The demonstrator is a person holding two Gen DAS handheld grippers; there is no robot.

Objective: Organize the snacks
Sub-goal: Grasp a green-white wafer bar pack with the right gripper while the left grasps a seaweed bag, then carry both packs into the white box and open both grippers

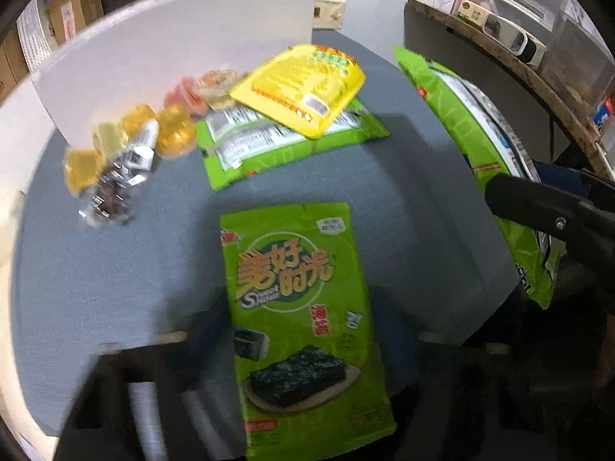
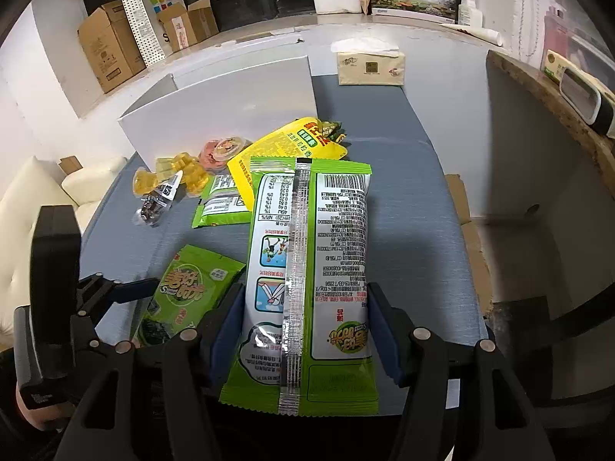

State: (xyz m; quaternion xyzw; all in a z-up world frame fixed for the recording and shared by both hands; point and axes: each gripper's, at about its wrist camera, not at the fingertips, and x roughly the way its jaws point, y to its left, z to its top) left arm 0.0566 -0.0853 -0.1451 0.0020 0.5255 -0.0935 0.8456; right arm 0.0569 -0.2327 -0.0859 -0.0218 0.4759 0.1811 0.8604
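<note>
My right gripper [image 2: 305,319] is shut on a large green seaweed bag [image 2: 307,269], back side up, held above the blue-grey table; it also shows at the right of the left wrist view [image 1: 472,130]. My left gripper [image 1: 303,340] holds a smaller green seaweed packet [image 1: 303,307], front side up, between blurred jaws; it also shows in the right wrist view [image 2: 188,288]. Farther back lie a yellow snack bag [image 1: 300,88] on another green packet [image 1: 269,146], orange jelly cups [image 1: 175,134] and a clear dark-candy packet [image 1: 115,188].
A white box [image 2: 230,115] stands behind the snacks. A tissue pack [image 2: 371,63] sits at the table's far end. A round wooden-edged shelf [image 2: 549,107] curves along the right. Cardboard boxes [image 2: 107,46] stand at the back left.
</note>
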